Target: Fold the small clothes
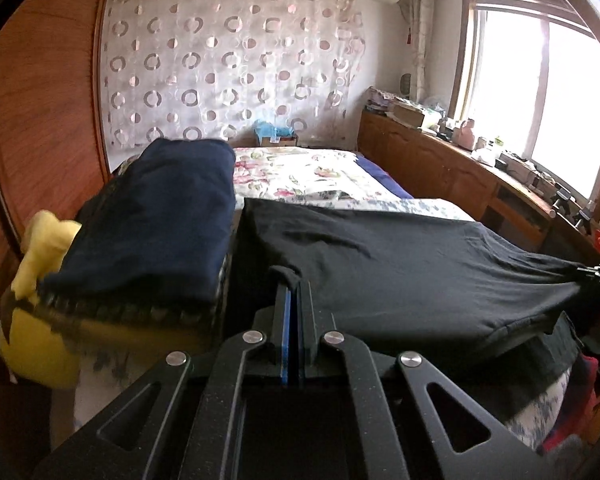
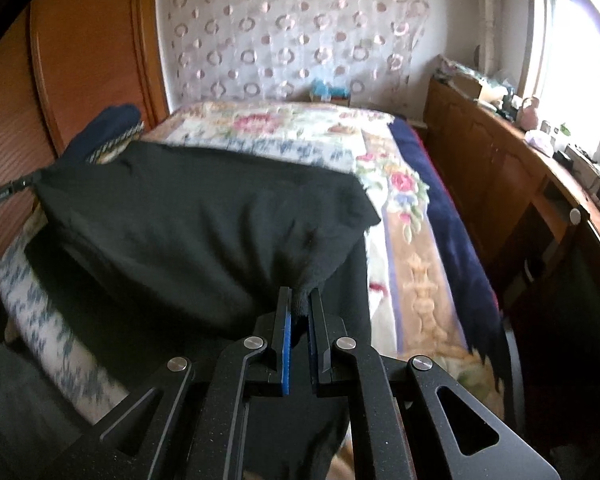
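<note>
Your left claw (image 1: pixel 294 286) pinched tight on black cotton garment (image 1: pixel 400 264), right claw (image 2: pixel 300 300) clamped on its opposite corner, folded navy cloth (image 1: pixel 168 216) left of your left claw.

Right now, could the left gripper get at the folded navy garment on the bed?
Probably not yet. The left gripper is shut on a corner of the black garment, so it is occupied. The navy garment lies close beside it, uncovered.

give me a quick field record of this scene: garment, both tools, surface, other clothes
garment: black garment, stretched between both tools over the bed
left tool: shut on a corner of the black garment
right tool: shut on a bunched corner of it
surface: bed with floral cover
other clothes: folded navy garment on a stack, yellow item beside it
</note>
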`<state>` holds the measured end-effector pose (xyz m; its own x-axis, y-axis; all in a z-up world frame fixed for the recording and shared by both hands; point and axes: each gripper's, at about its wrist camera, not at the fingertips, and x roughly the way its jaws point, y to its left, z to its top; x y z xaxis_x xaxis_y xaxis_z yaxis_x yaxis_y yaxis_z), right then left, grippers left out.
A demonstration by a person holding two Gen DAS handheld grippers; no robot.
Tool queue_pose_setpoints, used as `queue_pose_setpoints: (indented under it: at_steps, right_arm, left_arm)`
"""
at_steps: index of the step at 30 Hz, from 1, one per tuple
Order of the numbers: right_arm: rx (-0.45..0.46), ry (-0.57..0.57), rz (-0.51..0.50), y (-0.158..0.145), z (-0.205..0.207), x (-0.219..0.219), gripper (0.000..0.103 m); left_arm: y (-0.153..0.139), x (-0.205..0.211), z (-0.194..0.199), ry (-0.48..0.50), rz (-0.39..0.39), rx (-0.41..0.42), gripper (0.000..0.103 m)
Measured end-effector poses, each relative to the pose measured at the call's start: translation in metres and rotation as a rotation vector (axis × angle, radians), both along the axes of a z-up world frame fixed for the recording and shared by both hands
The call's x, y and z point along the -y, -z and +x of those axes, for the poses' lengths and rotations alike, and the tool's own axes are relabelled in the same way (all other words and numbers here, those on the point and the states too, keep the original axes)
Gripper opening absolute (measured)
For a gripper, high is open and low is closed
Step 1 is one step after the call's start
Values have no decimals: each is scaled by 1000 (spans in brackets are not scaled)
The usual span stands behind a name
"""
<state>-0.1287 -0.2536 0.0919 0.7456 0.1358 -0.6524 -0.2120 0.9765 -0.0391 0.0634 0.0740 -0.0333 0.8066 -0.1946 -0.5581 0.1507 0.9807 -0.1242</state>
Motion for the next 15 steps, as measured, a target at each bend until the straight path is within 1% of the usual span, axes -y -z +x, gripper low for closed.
queue_pose_setpoints:
  at_steps: [4,7,10,15]
  right_arm:
    - [-1,7,-40,-8,-5,-8,6]
    - [6,15,-43,-17,-12,-16,6]
    - [-3,8,-39,-11,-12,-11,6]
    - [-36,12,-31,-5,-3,-6,6]
  left_arm:
    - [2,-4,-12,0,3,-3,3]
    - [0,-4,-18,-4,7,0,3]
    - [7,-4,-19,-12,28,-20,3]
    - [19,0,-17,-6,35,-67,3]
